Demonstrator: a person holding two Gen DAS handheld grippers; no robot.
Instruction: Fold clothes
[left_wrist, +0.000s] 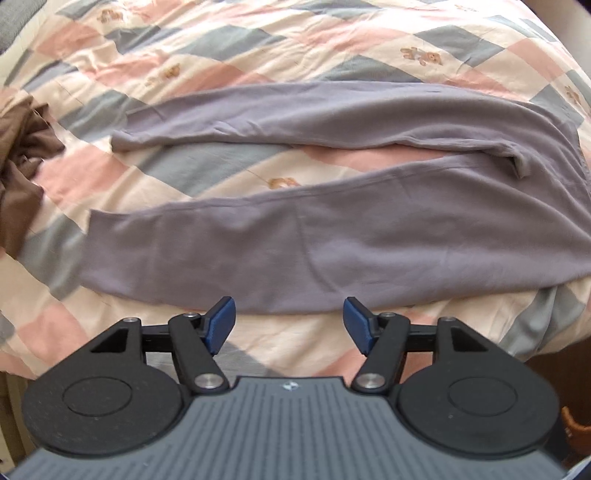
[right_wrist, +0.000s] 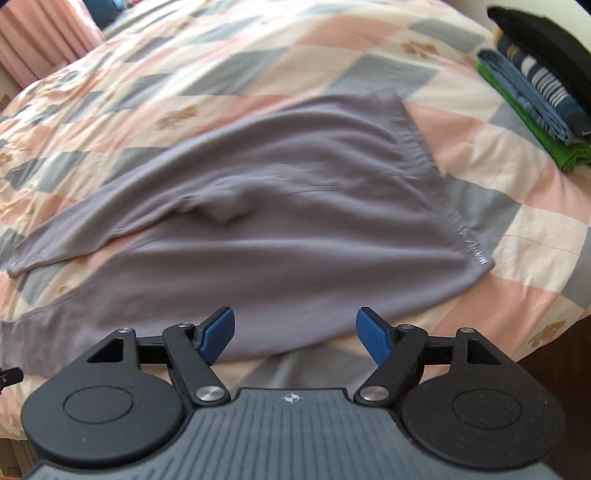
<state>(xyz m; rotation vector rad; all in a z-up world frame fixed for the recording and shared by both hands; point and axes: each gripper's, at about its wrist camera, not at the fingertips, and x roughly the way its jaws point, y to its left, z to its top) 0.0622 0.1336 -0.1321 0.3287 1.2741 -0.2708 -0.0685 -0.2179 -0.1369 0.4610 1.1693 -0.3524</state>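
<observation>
**Trousers laid flat, both grippers empty above the near leg**

Bedding first: we work on a bed (left_wrist: 332, 44) covered by a checked quilt in pink, grey and cream, soft enough to sag under any pressure. Across it lie the grey-lilac trousers (left_wrist: 332, 240), spread lengthwise with the two legs parted in a narrow V, the waistband (right_wrist: 436, 177) toward our right and the cuffs toward our left. A small pucker sits at the crotch where the legs meet.

We judge the step in hand to be the first fold, bringing one leg over the other. To do it well we should take the near leg at two well-separated places along its near edge, one toward the waistband and one toward the cuff, lift together, and carry the edge across so the seams line up. Pinching only the top layer would drag the cloth; we want both layers caught.

At the far right a stack of folded clothes (right_wrist: 535, 85) waits, and a crumpled brown garment (left_wrist: 22, 158) lies at the left, both well apart from the trousers.

Our left hand-held gripper (left_wrist: 289, 325) hovers just beside the near leg's edge, its blue pads spread wide and holding nothing. Our right hand-held gripper (right_wrist: 295, 334) likewise stands wide and empty over the seat area.
</observation>
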